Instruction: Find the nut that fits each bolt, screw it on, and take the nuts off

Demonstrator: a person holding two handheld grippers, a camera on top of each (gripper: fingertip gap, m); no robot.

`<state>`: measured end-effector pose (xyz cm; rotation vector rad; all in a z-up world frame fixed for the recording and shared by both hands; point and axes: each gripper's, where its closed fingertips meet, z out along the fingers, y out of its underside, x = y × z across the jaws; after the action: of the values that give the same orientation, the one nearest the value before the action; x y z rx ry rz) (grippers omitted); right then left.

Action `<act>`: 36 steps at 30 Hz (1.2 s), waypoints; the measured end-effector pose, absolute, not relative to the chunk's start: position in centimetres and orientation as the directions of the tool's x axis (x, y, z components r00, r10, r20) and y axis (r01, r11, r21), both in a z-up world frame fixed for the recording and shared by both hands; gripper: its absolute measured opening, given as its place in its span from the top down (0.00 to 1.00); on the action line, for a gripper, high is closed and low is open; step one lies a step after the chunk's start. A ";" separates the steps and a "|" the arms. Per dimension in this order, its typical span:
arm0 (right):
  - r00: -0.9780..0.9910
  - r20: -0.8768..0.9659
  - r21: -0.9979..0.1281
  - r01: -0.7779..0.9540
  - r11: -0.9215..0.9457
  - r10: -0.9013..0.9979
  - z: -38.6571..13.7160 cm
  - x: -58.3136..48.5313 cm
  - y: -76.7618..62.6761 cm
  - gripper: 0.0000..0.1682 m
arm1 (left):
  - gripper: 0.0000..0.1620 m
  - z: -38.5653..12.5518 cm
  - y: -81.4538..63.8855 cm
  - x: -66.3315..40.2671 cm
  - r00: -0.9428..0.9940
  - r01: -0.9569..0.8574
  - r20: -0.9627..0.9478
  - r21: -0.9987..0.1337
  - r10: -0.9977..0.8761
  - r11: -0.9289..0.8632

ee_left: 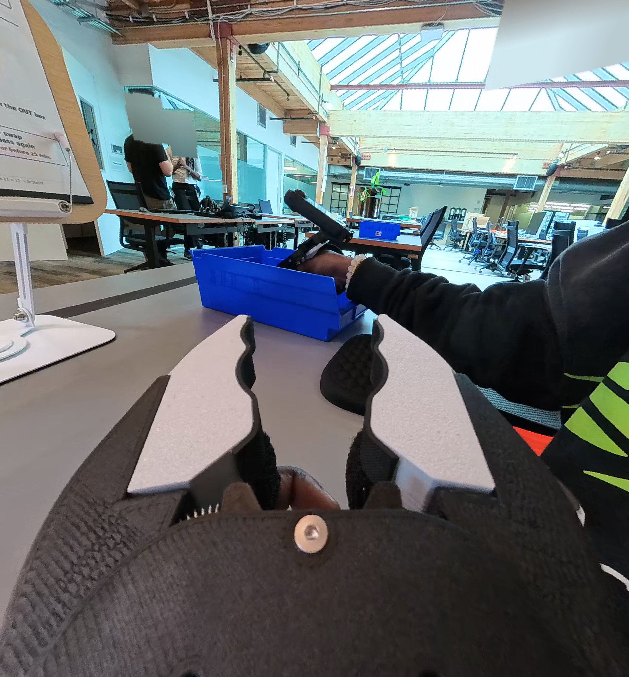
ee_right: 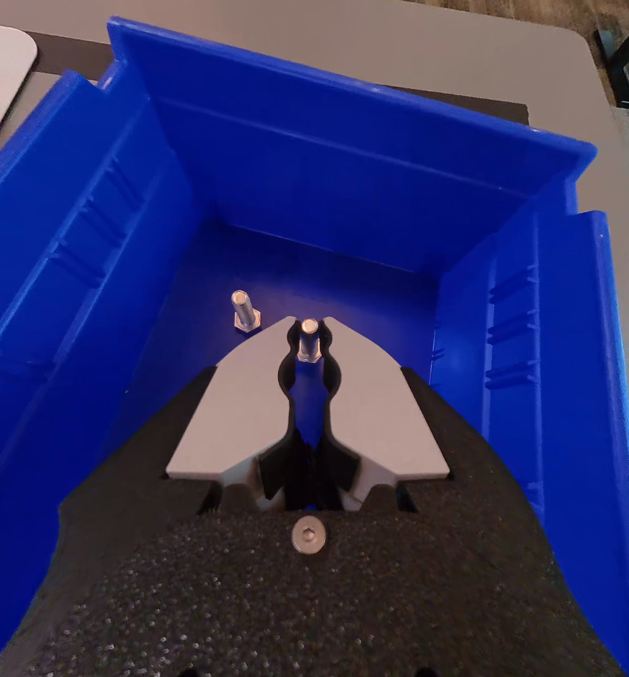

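A blue bin (ee_right: 342, 183) stands on the grey table (ee_left: 86, 403). Two silver bolts stand on their heads on its floor. In the right wrist view my right gripper (ee_right: 309, 320) reaches down into the bin, its jaws drawn in close around the shank of one bolt (ee_right: 308, 340). The other bolt (ee_right: 243, 311) stands free just to its left. No nuts are in view. My left gripper (ee_left: 312, 322) is wide open and empty, low over the table in front of the bin (ee_left: 261, 293). The right gripper's black body (ee_left: 316, 230) shows above the bin, its fingers hidden inside.
A white stand (ee_left: 31, 340) holding a printed sheet is on the table at the left. A black textured pad (ee_left: 345, 370) lies just right of my left fingers. The person's dark sleeve (ee_left: 452, 329) crosses from the right to the bin. There is about 45 cm between the tips of the two grippers.
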<state>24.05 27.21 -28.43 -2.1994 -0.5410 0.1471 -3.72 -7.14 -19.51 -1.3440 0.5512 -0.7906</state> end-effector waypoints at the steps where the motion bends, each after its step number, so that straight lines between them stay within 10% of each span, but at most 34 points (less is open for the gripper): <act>1: 0.899 0.076 -0.764 0.331 -0.554 0.432 -28.6 24.0 27.2 0.94 | 0.62 -19.5 -7.2 -3.7 0.632 0.183 0.088 -0.982 -0.770 0.038; 9: 0.911 0.051 -0.798 0.284 -0.531 0.410 -27.3 23.7 26.7 0.87 | 0.62 -19.5 -7.2 -3.8 0.634 0.180 0.090 -0.983 -0.768 0.033; 20: 0.775 0.081 -0.996 0.045 0.073 0.626 -12.1 13.3 11.5 0.69 | 0.64 -18.0 -7.5 -5.5 0.670 0.190 0.126 -0.982 -0.732 0.005; 36: 0.600 0.100 -0.992 0.001 0.123 0.794 -19.0 6.6 2.7 0.77 | 0.67 -12.8 -7.7 -25.9 0.900 -0.311 -0.235 -0.936 -0.367 -0.162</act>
<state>6.55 2.74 -19.03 -1.3351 -0.7568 0.6667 -25.92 -7.67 -12.80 -1.7603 0.5146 -0.0535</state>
